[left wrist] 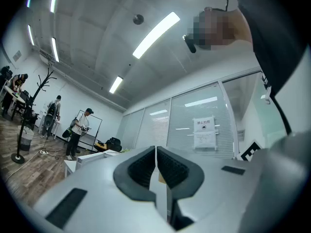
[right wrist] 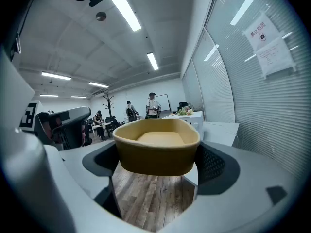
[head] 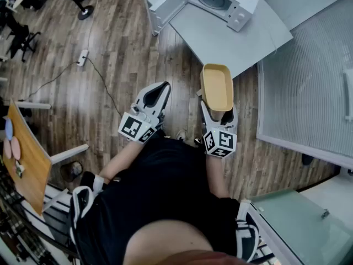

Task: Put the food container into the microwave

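Observation:
The food container (head: 217,86) is a yellow, empty, open-topped tub, held level over the wooden floor just short of the white table. My right gripper (head: 219,112) is shut on its near end; in the right gripper view the tub (right wrist: 156,147) fills the space between the jaws. The white microwave (head: 220,1) stands at the table's far end with its door (head: 164,4) swung open to the left and the glass turntable showing. My left gripper (head: 156,98) hangs beside the right one, shut and empty, its dark pads (left wrist: 146,168) pressed together.
A white table (head: 231,35) carries the microwave. A glass partition with blinds (head: 309,81) runs along the right. A power strip and cable (head: 83,57) lie on the floor at left. A wooden side table (head: 25,153) stands at the left. Several people stand far off.

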The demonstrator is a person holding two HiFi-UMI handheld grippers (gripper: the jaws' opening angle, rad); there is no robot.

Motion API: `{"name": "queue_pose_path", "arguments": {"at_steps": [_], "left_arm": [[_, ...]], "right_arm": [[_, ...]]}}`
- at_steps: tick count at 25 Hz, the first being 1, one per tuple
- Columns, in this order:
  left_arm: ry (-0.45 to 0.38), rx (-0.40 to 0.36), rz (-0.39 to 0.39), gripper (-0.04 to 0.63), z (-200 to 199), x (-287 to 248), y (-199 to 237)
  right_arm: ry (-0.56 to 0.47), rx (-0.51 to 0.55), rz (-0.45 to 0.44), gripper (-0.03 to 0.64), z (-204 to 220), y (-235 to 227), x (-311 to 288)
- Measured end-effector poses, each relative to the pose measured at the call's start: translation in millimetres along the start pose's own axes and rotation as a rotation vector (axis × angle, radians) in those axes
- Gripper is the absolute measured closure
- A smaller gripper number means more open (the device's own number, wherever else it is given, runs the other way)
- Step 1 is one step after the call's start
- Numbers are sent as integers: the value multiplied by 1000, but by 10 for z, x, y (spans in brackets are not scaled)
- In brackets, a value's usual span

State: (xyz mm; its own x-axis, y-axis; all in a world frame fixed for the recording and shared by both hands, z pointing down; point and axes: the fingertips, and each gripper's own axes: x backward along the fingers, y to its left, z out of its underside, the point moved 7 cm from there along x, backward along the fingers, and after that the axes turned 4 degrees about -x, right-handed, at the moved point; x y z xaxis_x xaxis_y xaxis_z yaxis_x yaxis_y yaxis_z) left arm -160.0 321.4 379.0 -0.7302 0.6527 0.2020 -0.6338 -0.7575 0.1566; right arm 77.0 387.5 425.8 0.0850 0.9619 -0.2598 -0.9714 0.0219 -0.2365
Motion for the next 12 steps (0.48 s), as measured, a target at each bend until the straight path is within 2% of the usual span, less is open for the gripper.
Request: {"name": "queue_pose_path", "arguments": {"at_steps": [12], "left_arm": [[-10,3,2,563,-50,37,208]], "right_arm": [[-3,4,-1,115,-14,153,-171]]}}
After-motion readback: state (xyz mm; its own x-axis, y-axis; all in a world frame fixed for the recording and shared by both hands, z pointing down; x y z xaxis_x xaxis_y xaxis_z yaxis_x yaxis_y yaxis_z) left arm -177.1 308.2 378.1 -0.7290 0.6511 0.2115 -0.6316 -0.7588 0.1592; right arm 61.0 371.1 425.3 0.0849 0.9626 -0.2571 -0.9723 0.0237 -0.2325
